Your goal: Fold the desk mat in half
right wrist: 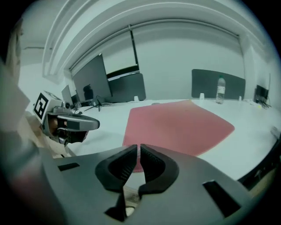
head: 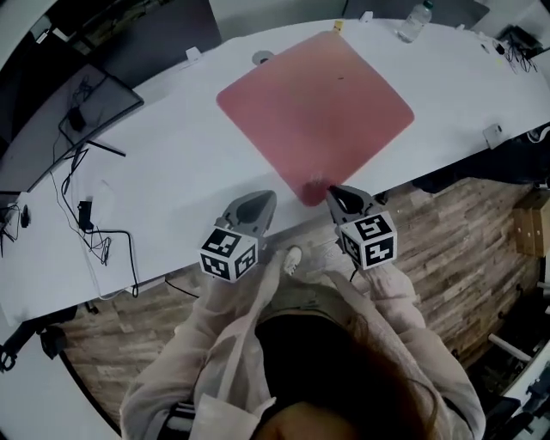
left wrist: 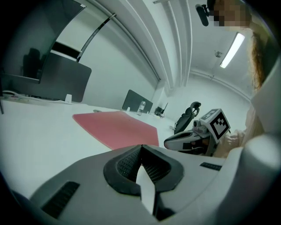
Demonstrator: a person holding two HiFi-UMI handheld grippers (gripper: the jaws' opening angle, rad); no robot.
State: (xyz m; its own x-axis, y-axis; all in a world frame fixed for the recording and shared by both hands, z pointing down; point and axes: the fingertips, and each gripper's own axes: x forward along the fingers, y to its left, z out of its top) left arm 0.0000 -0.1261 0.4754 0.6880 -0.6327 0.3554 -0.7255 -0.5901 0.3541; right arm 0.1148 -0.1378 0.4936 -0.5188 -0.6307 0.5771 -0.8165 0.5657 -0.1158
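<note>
Head view: red mat (head: 314, 112) flat, unfolded on white bench (head: 172, 172); left tongs (head: 260, 203) pinched together, right tongs (head: 336, 194) narrowly parted, empty.

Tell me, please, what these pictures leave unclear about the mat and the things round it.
- Desk mat near corner: right gripper view, partly behind the jaws of the right gripper; contact cannot be told.
- Bottle label: too small in every view.
- Dark speck on the mat: head view, too small to name.
- Table left end: head view, cut off by the picture's edge.
</note>
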